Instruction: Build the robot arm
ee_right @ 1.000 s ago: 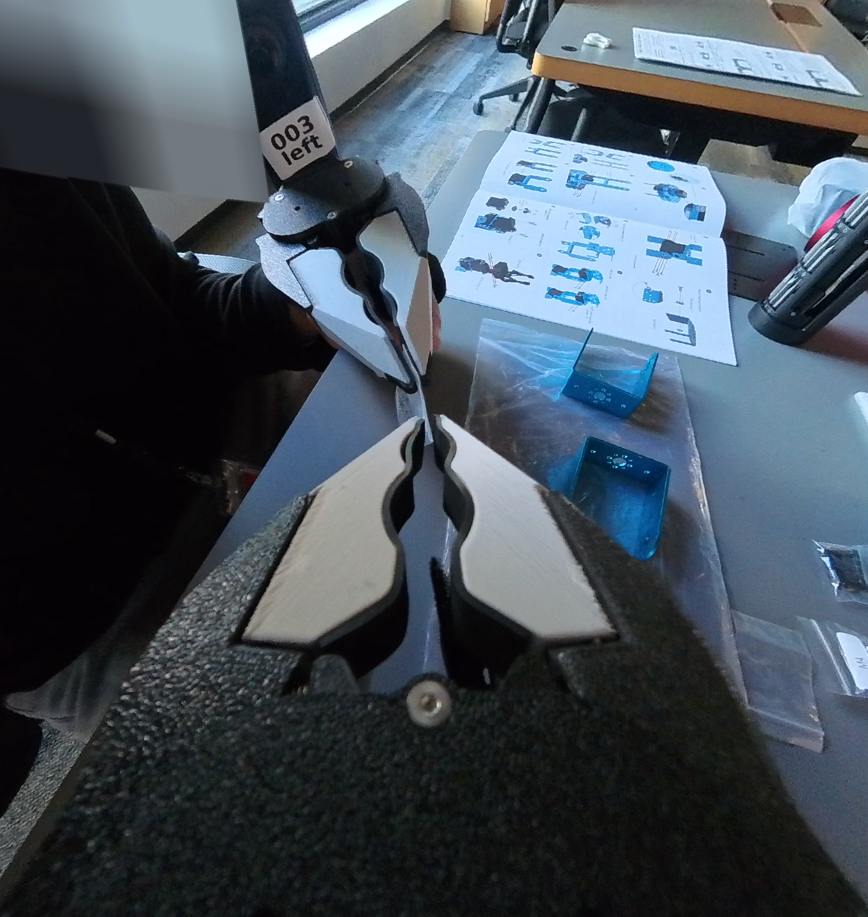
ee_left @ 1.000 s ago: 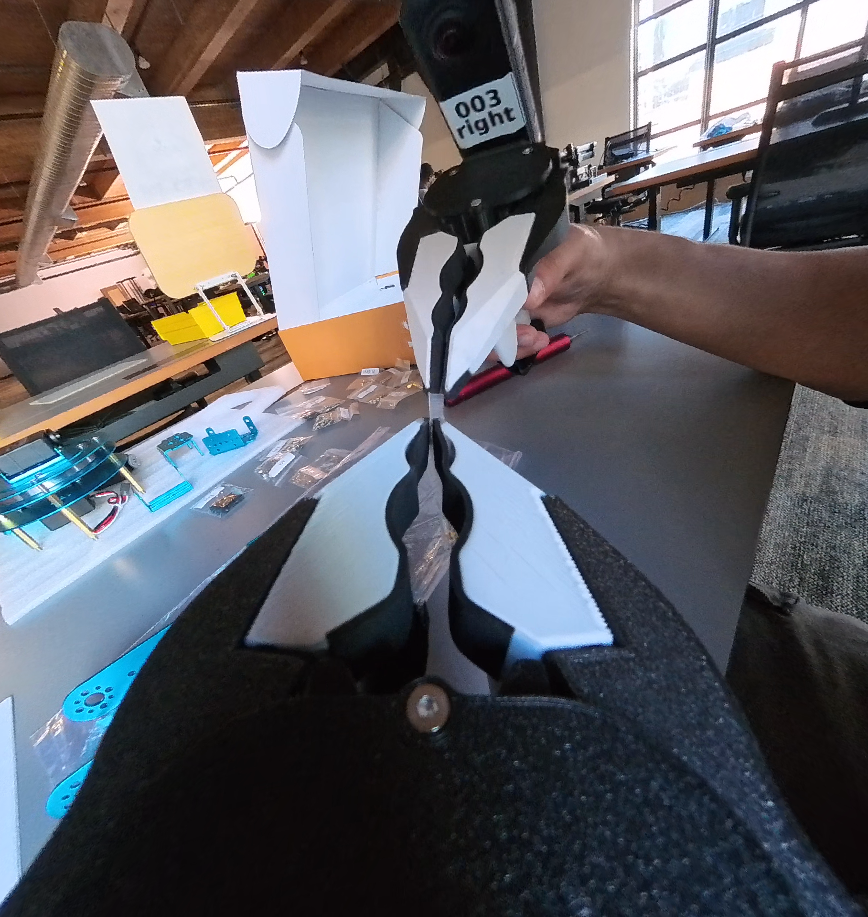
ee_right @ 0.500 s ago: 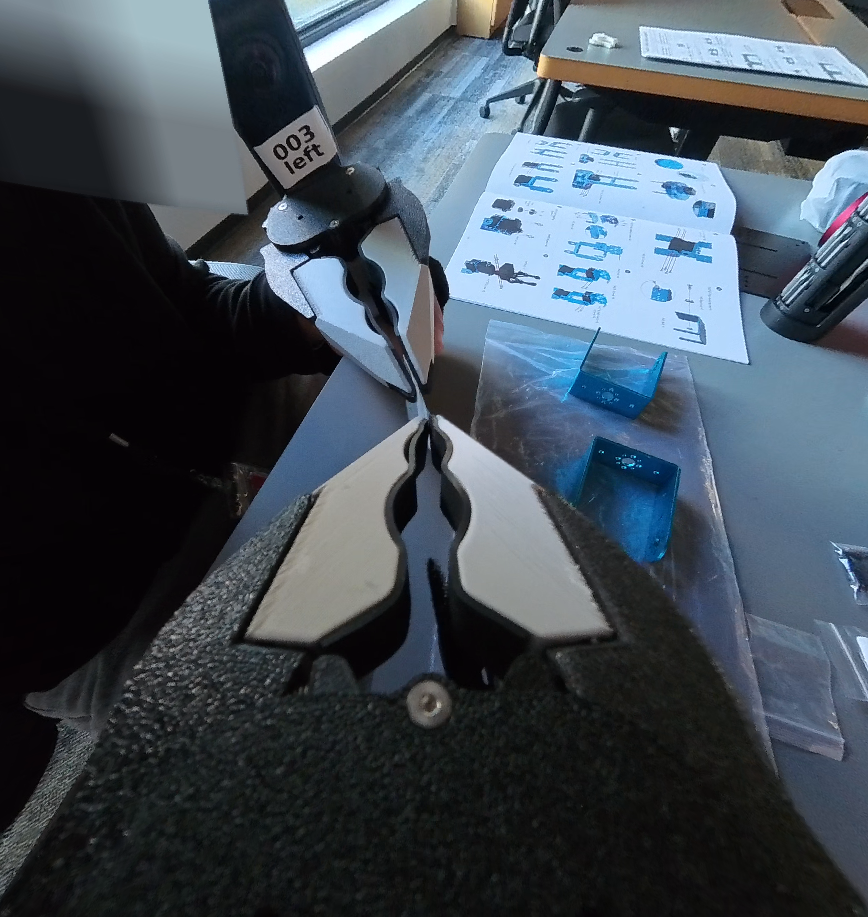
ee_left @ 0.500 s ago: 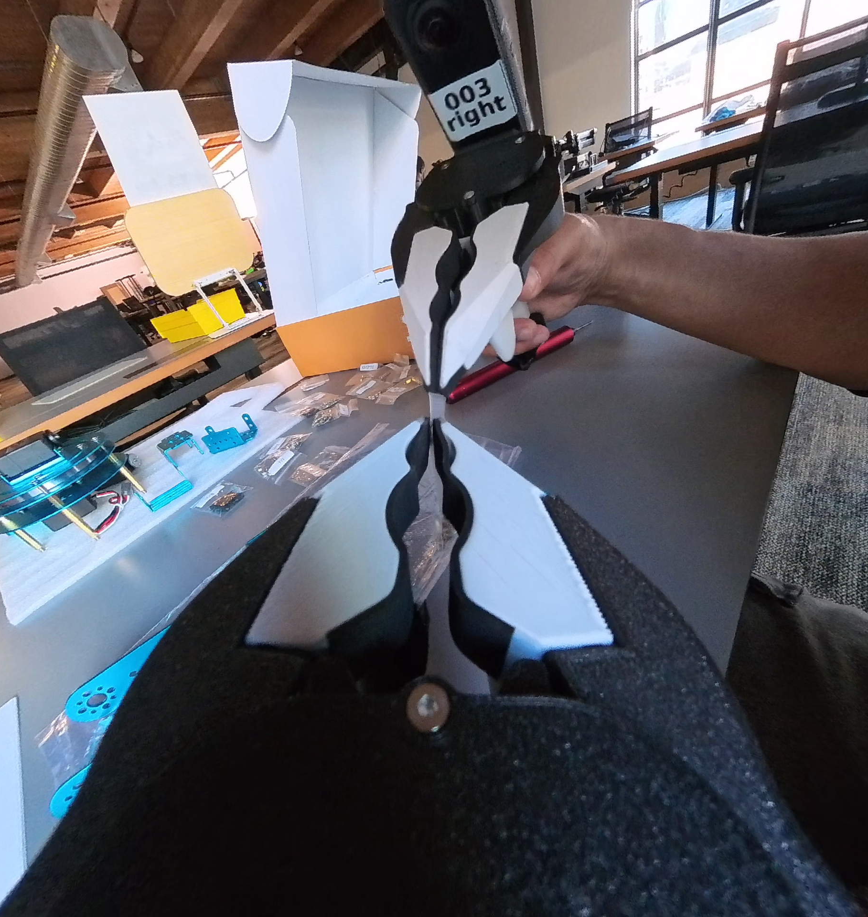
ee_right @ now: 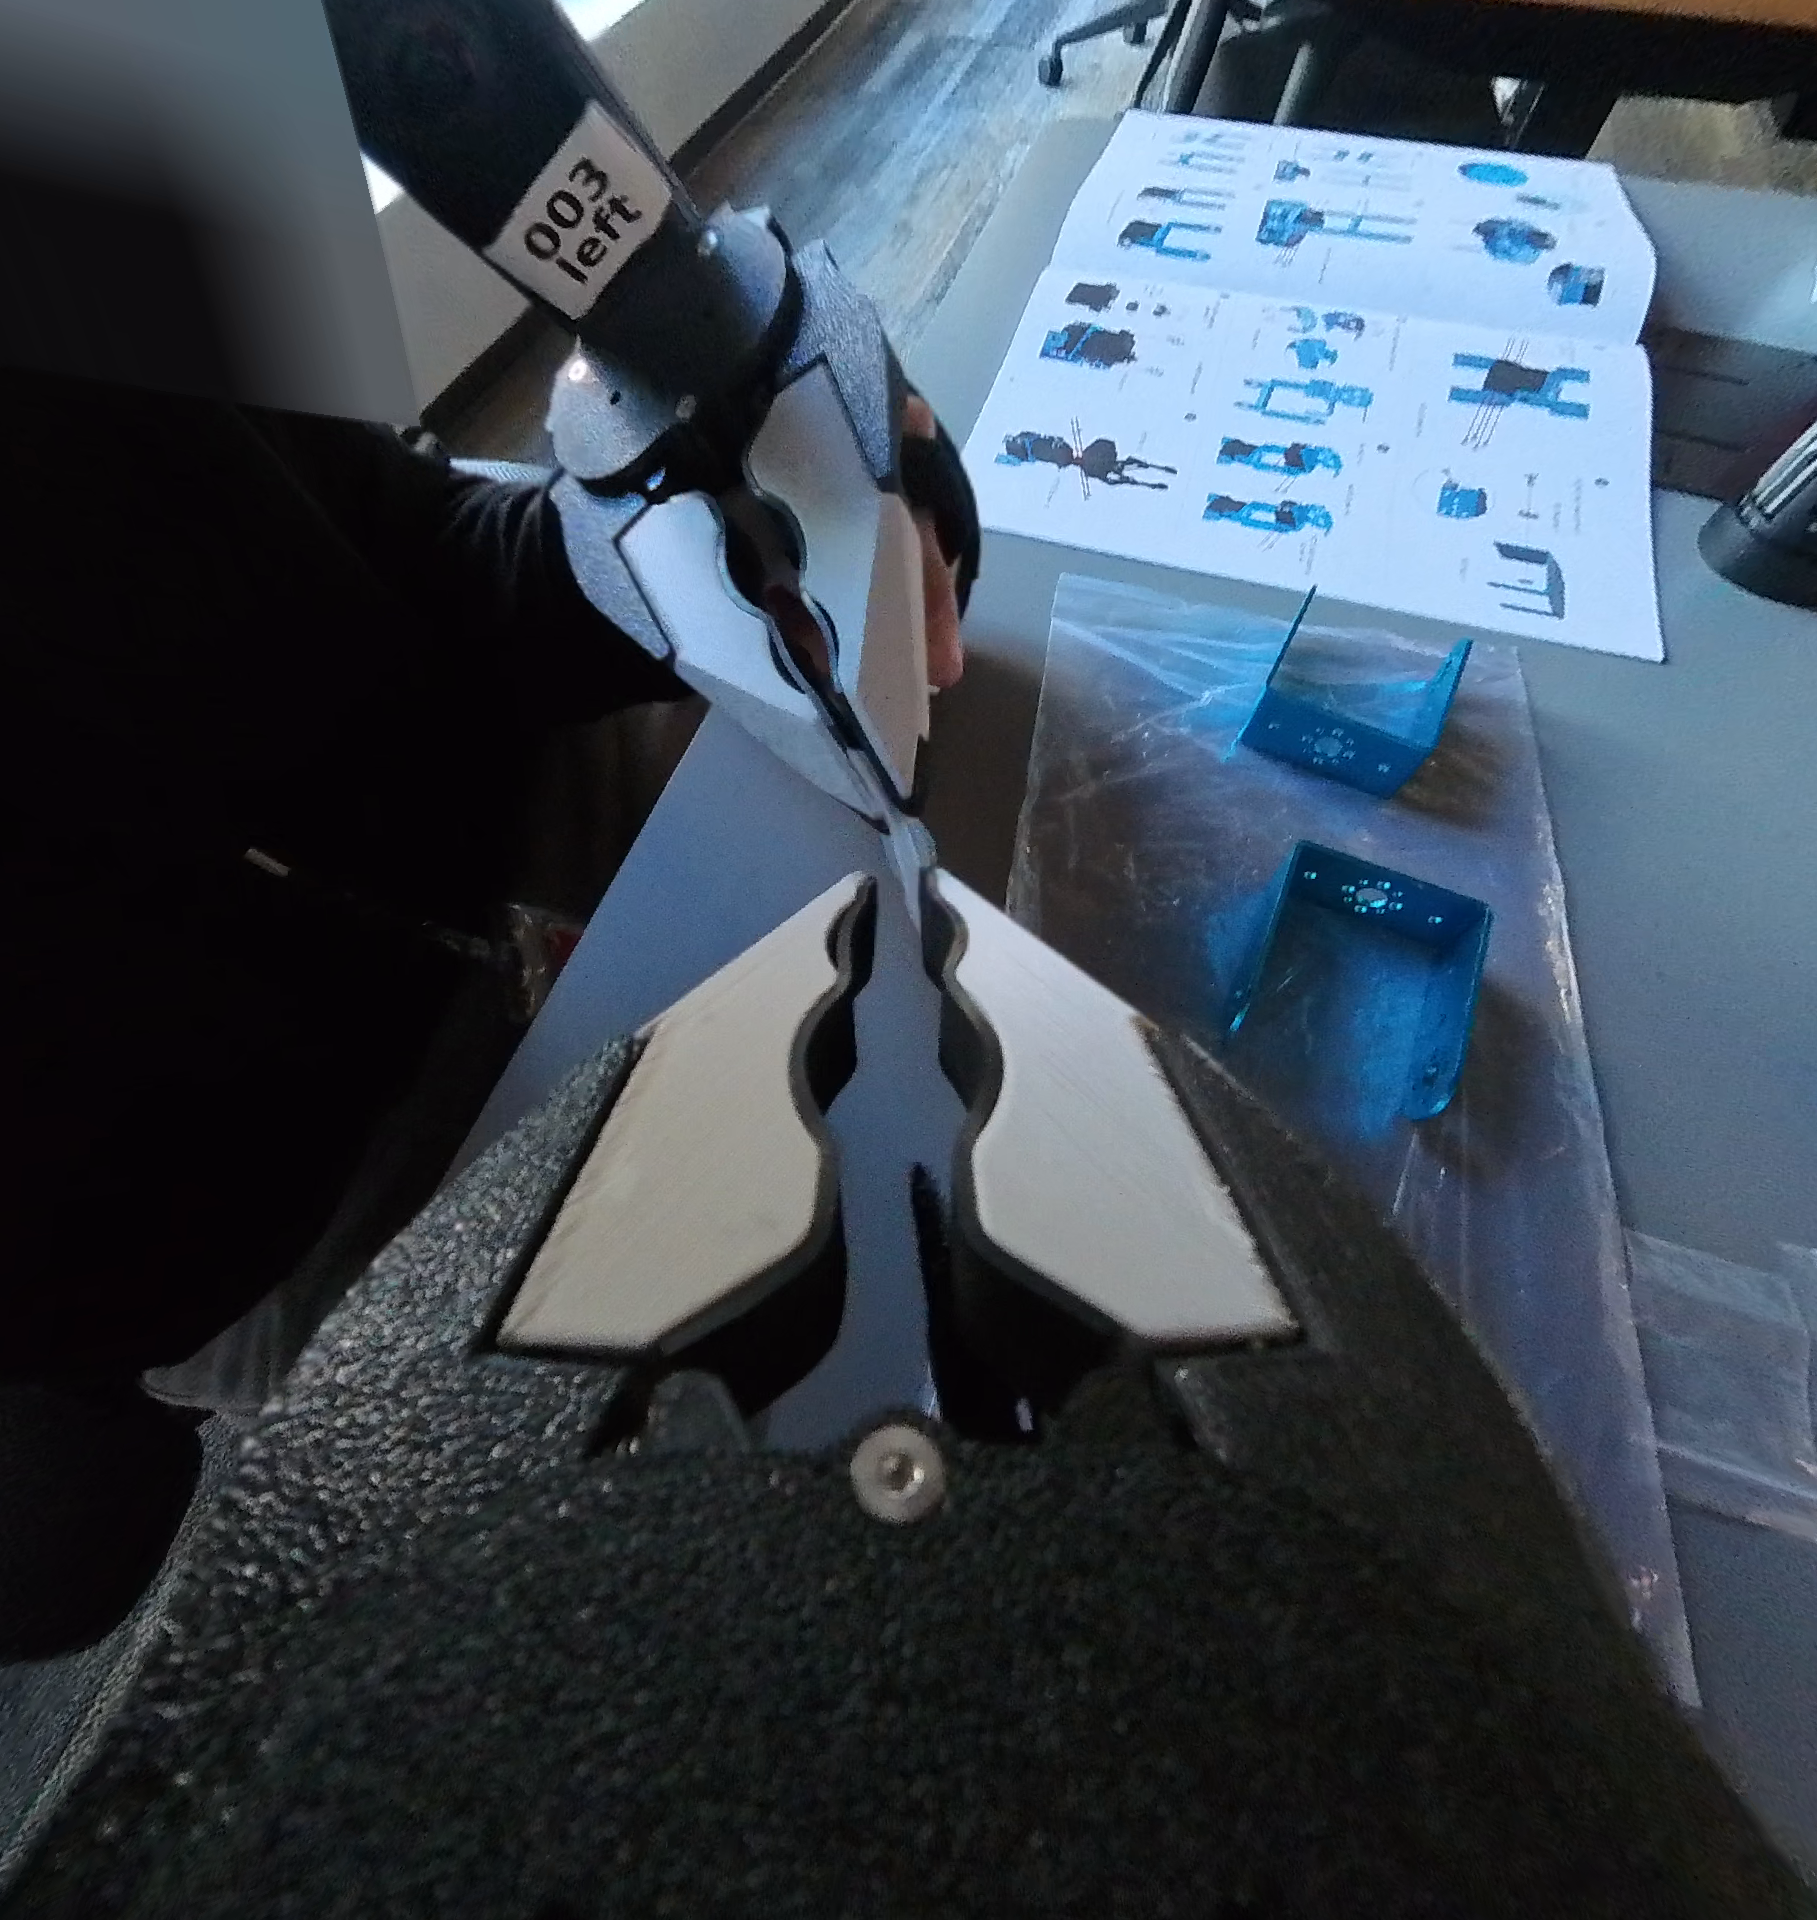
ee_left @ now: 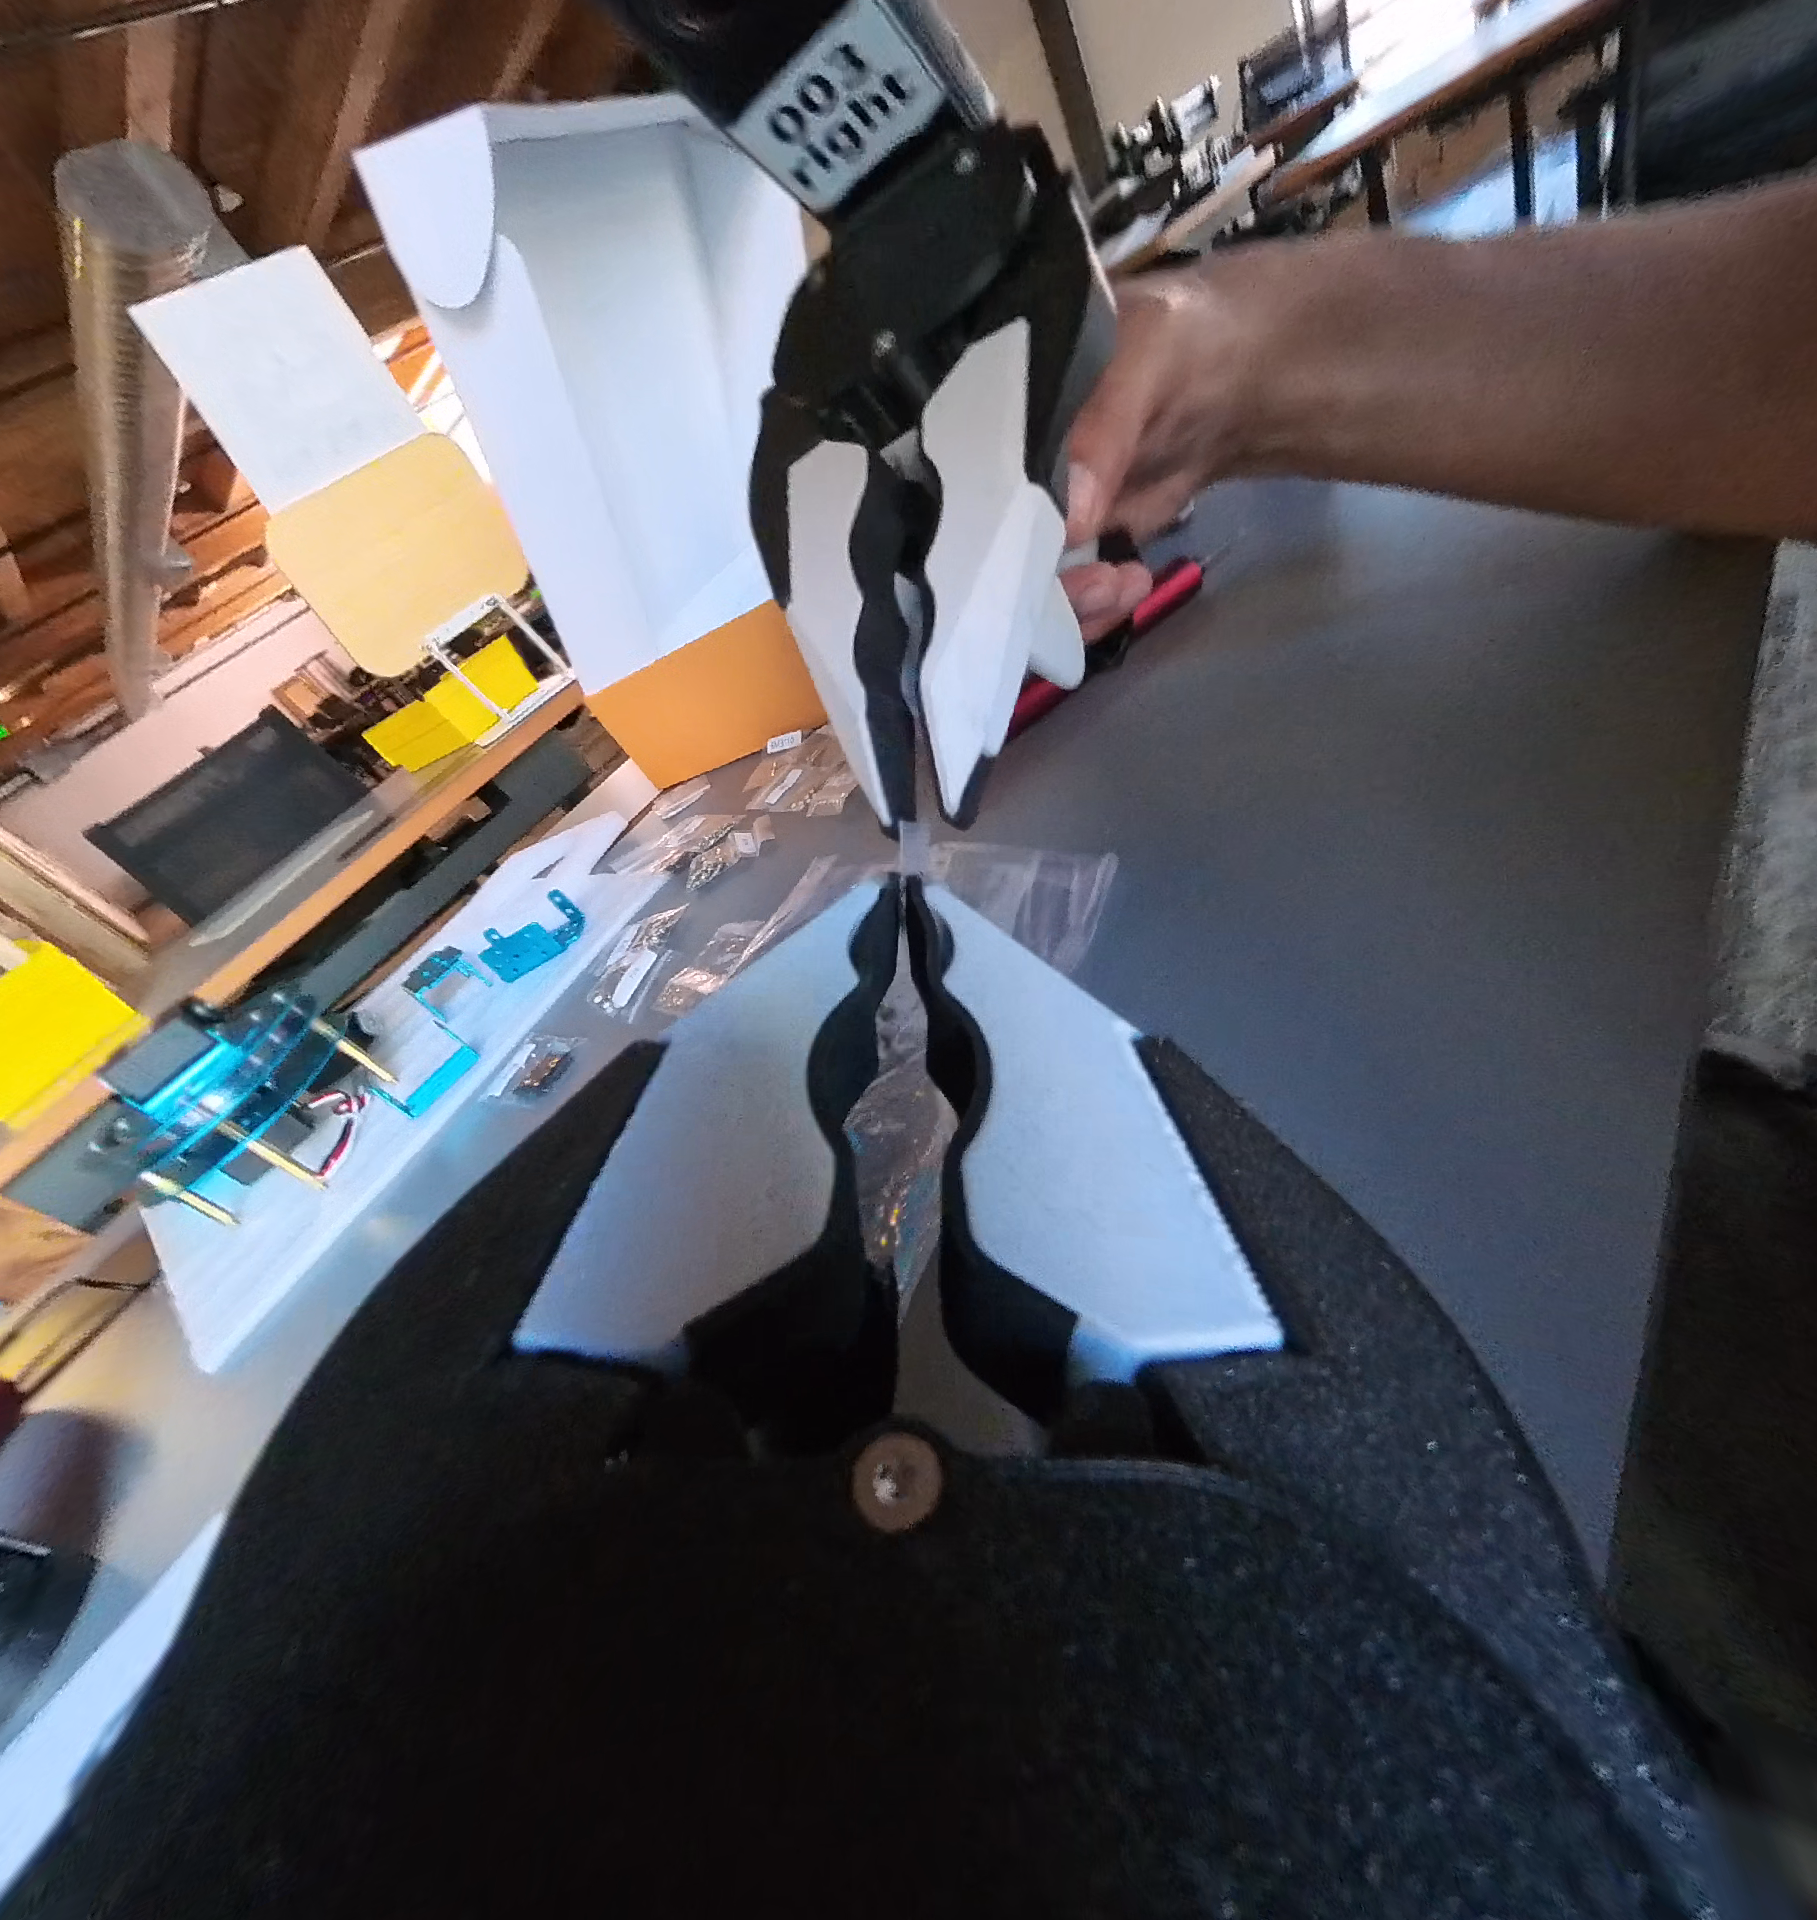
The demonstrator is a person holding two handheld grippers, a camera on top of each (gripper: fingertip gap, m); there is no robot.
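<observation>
1. Grey table (ee_left: 1403, 831) in an open workshop with timber beams overhead; an open white-and-orange box (ee_left: 613, 416) stands at its far side, lid flap up, so its inside is easy to reach
2. I have the left gripper (ee_left: 904, 899) raised off the table with its tips pressed together on a small clear bag (ee_left: 888, 1174). The bag hangs between the fingers with dark, glinting contents low in it; I judge the top-edge pinch lets that weight settle away from the tips
3. The right gripper (ee_right: 902, 883) meets it tip to tip from the opposite side, tilted down. Both views show a narrow gap between its tips, with the bag's upper edge right at that gap. I cannot tell whether either pad touches the plastic
4. The hand (ee_left: 1143, 447) grips the right tool's handle just above a red screwdriver (ee_left: 1153, 603) lying on the table
5. Under the grippers, two blue brackets (ee_right: 1361, 966) rest on a large clear bag (ee_right: 1143, 831), spread flat, probably to keep them together
6. An instruction booklet (ee_right: 1299, 364) lies open beyond them, readable from my seat
7. More little parts bags (ee_left: 717, 852) are scattered near the box, well apart from the held one
</observation>
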